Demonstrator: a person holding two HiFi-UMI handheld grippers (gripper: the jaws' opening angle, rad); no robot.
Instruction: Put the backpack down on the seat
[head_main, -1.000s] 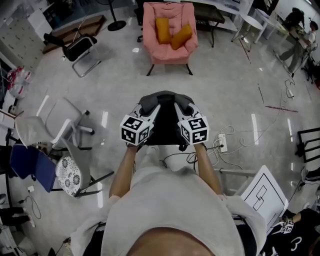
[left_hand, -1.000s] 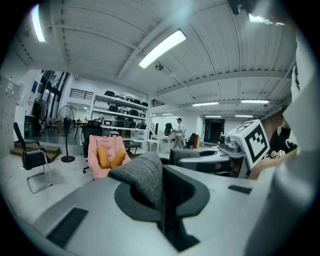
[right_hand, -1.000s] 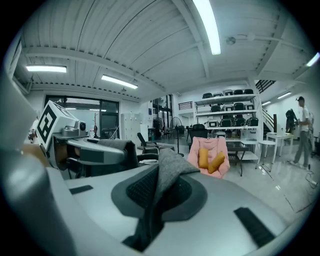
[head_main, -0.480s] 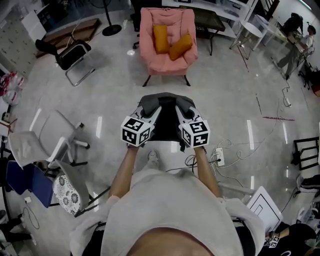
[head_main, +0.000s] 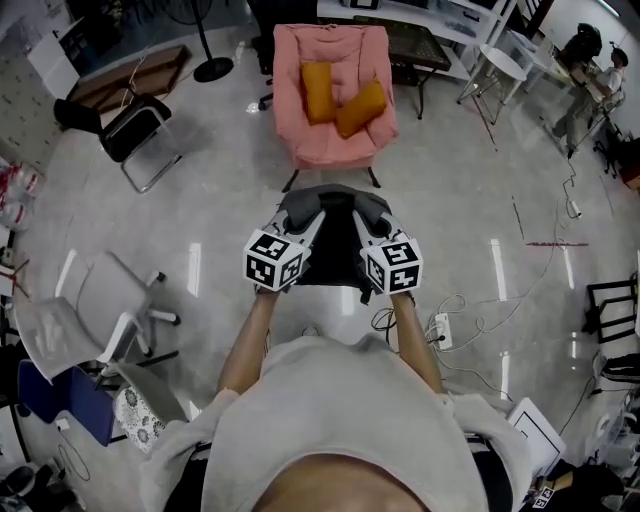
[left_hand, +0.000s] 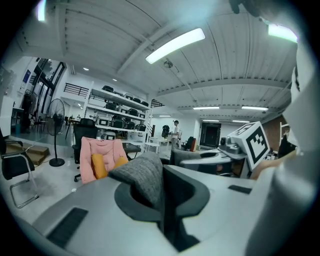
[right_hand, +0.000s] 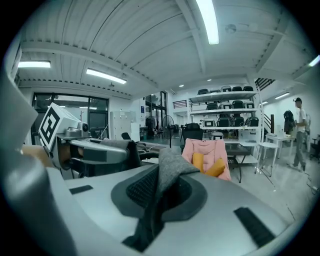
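Glossy floor (head_main: 450, 180); pink armchair (head_main: 330, 150) far centre, orange cushions (head_main: 318, 92) on it. Dark backpack (head_main: 335, 245) held near, short of armchair. left gripper (head_main: 310, 213), right gripper (head_main: 362, 213): jaws clamped on backpack top.

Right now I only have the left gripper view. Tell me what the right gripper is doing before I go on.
Observer: In its own view, the right gripper is shut on a grey shoulder strap.
Operator: Give me the bag's position against the chair.
Observer: In the head view, the black backpack hangs short of the pink armchair, not yet over its seat.
Operator: Report the floor on my right side.
Observer: A white power strip lies on the floor there, close to the person's right.
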